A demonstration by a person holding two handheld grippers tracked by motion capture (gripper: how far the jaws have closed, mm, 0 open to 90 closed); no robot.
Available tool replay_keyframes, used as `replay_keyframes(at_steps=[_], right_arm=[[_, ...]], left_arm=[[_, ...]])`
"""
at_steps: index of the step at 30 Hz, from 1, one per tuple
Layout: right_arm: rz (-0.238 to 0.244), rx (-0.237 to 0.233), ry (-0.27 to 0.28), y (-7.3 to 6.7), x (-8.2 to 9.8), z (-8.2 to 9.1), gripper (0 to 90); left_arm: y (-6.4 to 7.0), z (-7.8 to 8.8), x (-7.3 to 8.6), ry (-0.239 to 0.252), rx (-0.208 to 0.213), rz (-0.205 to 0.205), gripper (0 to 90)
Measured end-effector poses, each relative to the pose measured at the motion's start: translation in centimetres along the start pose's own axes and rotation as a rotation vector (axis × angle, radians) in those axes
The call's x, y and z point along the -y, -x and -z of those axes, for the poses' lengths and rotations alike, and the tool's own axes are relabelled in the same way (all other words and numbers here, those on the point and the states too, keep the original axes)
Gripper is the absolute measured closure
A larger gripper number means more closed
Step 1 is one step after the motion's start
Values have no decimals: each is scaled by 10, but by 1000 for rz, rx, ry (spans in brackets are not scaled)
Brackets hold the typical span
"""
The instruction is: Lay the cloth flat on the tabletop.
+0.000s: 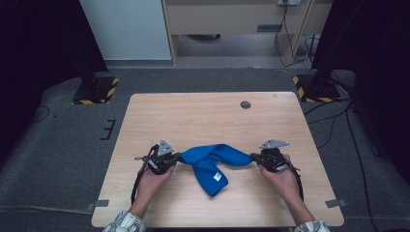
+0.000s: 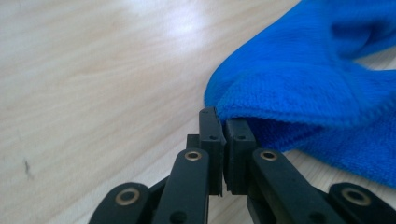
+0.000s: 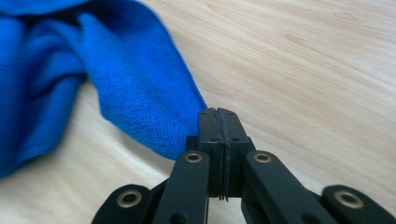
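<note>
A blue towel lies bunched on the wooden table, stretched between both grippers, with a flap carrying a white label hanging toward the front. My left gripper is shut on the towel's left corner; in the left gripper view the black jaws pinch the blue towel at its edge, at my left gripper. My right gripper is shut on the right corner; in the right gripper view the jaws meet on a tip of the blue towel, at my right gripper.
A small round grey grommet sits in the tabletop at the back right. Two stand bases with yellow-black stripes rest on the floor beyond the table. Tape marks sit at the front corners.
</note>
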State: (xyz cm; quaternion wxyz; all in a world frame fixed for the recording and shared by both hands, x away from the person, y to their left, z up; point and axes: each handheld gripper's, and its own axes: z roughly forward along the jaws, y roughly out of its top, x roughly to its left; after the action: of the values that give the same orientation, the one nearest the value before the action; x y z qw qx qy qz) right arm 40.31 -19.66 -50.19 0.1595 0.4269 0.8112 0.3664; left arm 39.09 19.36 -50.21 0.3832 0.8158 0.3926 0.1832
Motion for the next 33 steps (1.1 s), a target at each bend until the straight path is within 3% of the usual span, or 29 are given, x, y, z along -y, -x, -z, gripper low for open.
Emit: replay_keyframes(at_steps=[4,11,12,15,18,27,33], right_arm=[[16,37,-24,9,-4,-9,899],[6,31,-31,15,-4,-17,898],[5,21,-18,14,-5,-17,898],[-8,11,-4,13,-6,-17,896],[-10,1,-1,13,-6,-17,896],[-2,-26,7,11,-6,-15,894],[-4,-36,11,10,-6,-14,894]], left_arm=[[-8,-4,7,-51,-15,24,878],[-8,-8,15,-77,-15,13,830],[-7,-8,15,-74,-20,10,740],[-4,-7,18,-59,-29,6,581],[-1,-5,19,-49,-31,-15,483],[8,-1,22,-10,9,-52,323],[19,-1,17,37,37,-107,299]])
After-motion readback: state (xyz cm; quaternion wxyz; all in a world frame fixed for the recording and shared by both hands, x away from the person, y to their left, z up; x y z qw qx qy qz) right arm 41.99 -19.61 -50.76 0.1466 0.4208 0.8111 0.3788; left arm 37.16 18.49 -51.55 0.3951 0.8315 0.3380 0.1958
